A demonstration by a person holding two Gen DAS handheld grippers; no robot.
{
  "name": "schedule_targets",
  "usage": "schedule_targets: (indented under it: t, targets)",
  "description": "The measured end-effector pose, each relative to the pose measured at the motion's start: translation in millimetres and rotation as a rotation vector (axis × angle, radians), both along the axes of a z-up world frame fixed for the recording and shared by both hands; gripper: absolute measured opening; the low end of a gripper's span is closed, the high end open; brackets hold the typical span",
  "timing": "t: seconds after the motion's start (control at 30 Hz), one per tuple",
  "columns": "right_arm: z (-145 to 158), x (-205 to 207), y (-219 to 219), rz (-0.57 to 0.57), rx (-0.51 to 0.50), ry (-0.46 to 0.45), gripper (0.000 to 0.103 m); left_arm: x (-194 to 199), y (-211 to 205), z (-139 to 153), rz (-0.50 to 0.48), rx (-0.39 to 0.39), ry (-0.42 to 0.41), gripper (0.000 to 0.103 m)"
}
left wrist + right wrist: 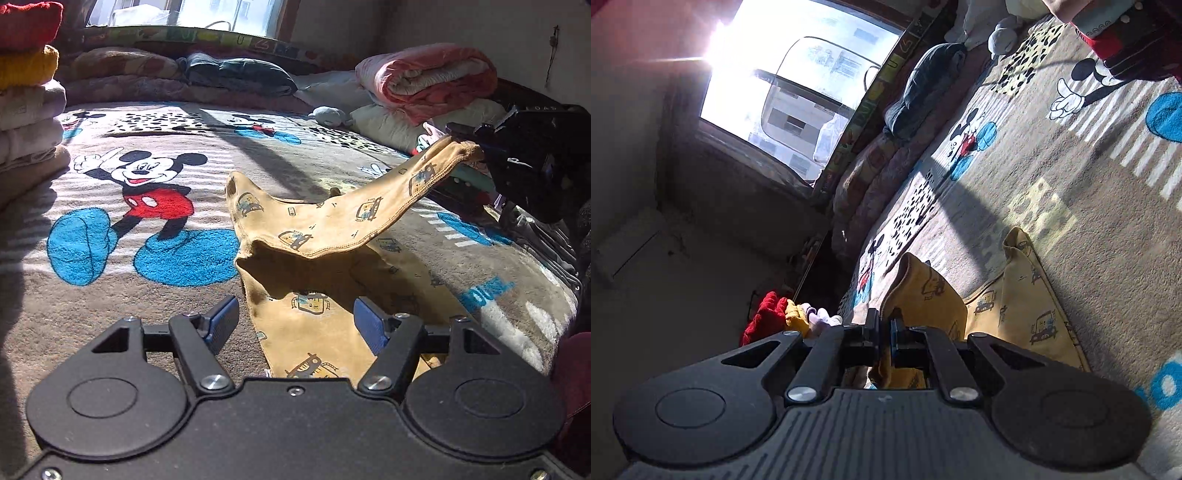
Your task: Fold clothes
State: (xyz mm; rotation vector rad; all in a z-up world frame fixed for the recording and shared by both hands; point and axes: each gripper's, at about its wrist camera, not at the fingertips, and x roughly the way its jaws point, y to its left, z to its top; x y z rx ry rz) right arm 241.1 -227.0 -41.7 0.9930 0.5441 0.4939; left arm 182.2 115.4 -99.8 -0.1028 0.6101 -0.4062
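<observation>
A small yellow garment [325,229] printed with little cars lies on a cartoon-mouse blanket [155,177]. Its near part rests flat while one end is lifted up toward the right. My right gripper [476,147] is shut on that lifted end, above the blanket. In the right wrist view the right gripper [884,328] pinches the yellow garment [1019,310] between its fingers, the rest trailing down onto the blanket [1071,177]. My left gripper [295,321] is open, low over the flat near part of the garment, with the fabric showing between its blue pads [371,325].
A stack of folded clothes [26,92] stands at the left edge. Rolled quilts [424,77] and pillows [236,72] line the back, under a window [798,85]. The blanket drops off at the right, near a dark red fabric [576,369].
</observation>
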Motion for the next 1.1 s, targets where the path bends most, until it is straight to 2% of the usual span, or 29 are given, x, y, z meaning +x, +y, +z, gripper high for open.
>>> schedule_targets:
  t: [0.43, 0.57, 0.73, 0.97, 1.1]
  targets:
    - [34.7, 42.7, -8.6, 0.042, -0.142, -0.05, 0.008, -6.0, -12.7, -1.1, -0.108, 0.035, 0.029, 0.069]
    - [48.8, 57.7, -9.5, 0.054, -0.182, -0.069, 0.008, -15.8, -6.6, -6.2, -0.118, 0.04, 0.066, 0.069]
    - [63.0, 84.7, -3.5, 0.08, -0.262, -0.07, 0.008, -30.4, -1.7, -10.7, -0.169, 0.017, 0.105, 0.069]
    - [83.0, 116.7, -0.9, 0.073, -0.328, -0.075, 0.008, -38.3, -16.6, -6.4, -0.259, -0.02, 0.095, 0.069]
    - [94.3, 133.3, 0.0, 0.066, -0.361, -0.08, 0.008, -38.6, -35.5, -6.5, -0.318, -0.017, 0.092, 0.069]
